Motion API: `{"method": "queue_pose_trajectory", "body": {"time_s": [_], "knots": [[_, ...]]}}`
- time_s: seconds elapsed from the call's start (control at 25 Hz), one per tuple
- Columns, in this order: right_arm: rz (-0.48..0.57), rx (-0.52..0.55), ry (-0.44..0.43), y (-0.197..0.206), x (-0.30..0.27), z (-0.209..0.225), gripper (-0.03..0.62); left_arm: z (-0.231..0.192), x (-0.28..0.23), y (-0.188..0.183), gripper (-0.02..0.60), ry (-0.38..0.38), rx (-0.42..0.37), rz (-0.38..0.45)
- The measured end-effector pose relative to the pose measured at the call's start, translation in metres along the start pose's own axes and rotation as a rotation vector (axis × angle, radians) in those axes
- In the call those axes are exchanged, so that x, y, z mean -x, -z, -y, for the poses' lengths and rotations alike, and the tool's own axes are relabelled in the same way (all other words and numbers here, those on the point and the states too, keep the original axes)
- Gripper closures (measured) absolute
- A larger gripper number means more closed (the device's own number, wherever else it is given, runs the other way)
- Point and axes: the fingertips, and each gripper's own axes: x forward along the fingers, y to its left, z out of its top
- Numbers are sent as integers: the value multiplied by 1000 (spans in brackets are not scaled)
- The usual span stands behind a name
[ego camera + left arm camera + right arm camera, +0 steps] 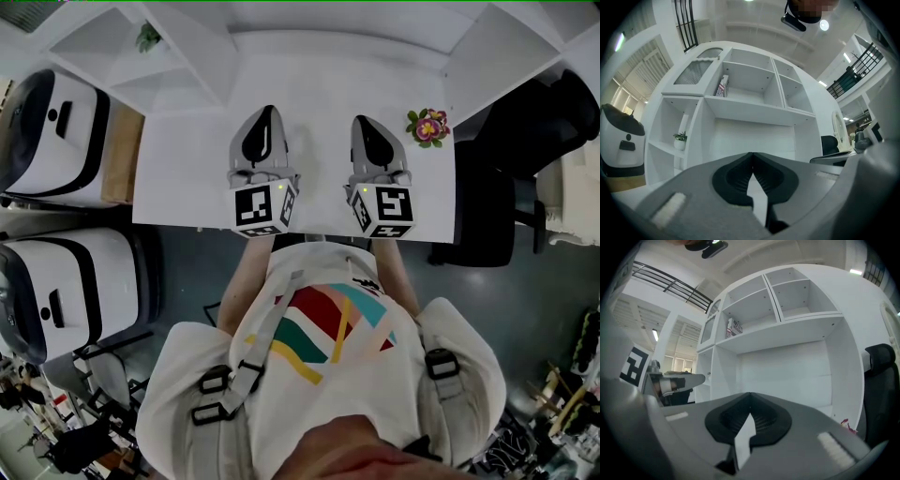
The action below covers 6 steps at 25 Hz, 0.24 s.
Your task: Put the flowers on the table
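Your left gripper (751,157) has its jaws closed, tips meeting, with nothing between them. Your right gripper (750,395) is the same: jaws pressed together and holding nothing.

Both grippers rest side by side over the near middle of the white table (187,178), pointing away from you toward the shelf unit (750,101). Their marker cubes, left (262,206) and right (384,209), sit at the table's near edge, just in front of your chest.

The flowers (428,127), a small bunch of pink and yellow blooms with green leaves, lie on the table to the right of your right gripper. They are apart from it, close to the table's right edge. In the right gripper view only a sliver of red shows low at the right.

Beyond the table, the white shelf unit rises in open compartments. A small potted plant (680,139) stands on a shelf at the far left. A narrow printed carton (723,86) stands upright in an upper compartment; its print is too small to read.

A black chair (506,141) stands to the right of the table. To the left, two white machines with black bands stand one behind the other, the farther (56,131) and the nearer (66,281).
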Motion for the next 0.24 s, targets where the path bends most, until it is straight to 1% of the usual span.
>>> {"method": "queue_pose_trajectory", "body": {"time_s": [0.24], "knots": [[2, 6, -9, -2, -3, -3, 594, -2, -1, -2, 577, -1, -5, 0]]}}
